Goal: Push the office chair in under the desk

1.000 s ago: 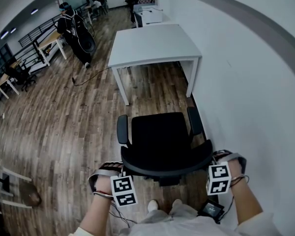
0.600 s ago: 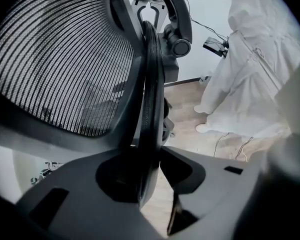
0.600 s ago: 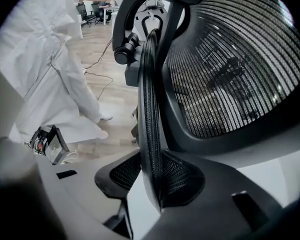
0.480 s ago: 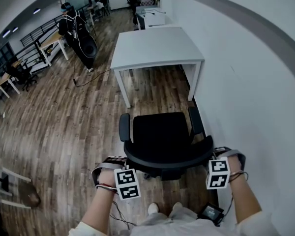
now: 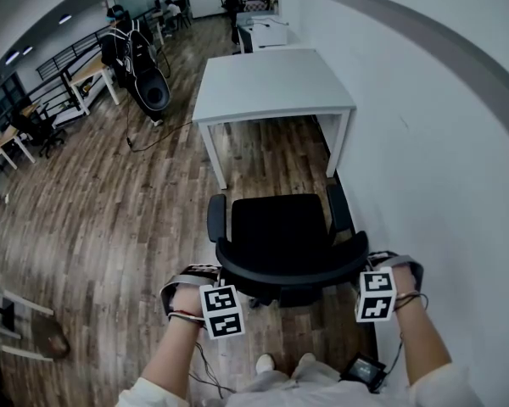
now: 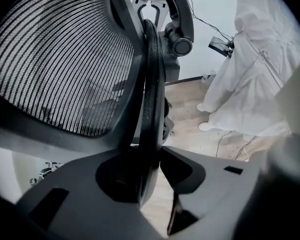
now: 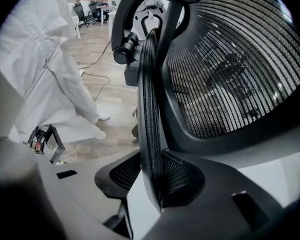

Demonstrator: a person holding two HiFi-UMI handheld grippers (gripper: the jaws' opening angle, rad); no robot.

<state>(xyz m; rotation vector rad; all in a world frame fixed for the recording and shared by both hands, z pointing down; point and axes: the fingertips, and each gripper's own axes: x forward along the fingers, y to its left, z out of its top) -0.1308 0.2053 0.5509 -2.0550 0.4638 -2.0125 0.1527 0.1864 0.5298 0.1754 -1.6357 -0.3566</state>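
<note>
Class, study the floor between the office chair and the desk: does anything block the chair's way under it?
Nothing visible does. The wood floor between the office chair and the desk lies bare; a cable runs left of the desk, off the path.

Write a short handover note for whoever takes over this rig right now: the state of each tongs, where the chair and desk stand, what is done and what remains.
Left tongs: shut on the left edge of the backrest of the black mesh-backed office chair.
Right tongs: shut on the backrest's right edge.
White rectangular desk: ahead, beside the wall on the right; a strip of wooden floor separates it from the chair's seat.
Done: chair gripped from behind, seat facing the desk.
Left: roll it forward until the seat goes under the desktop, then probably let go.
</note>
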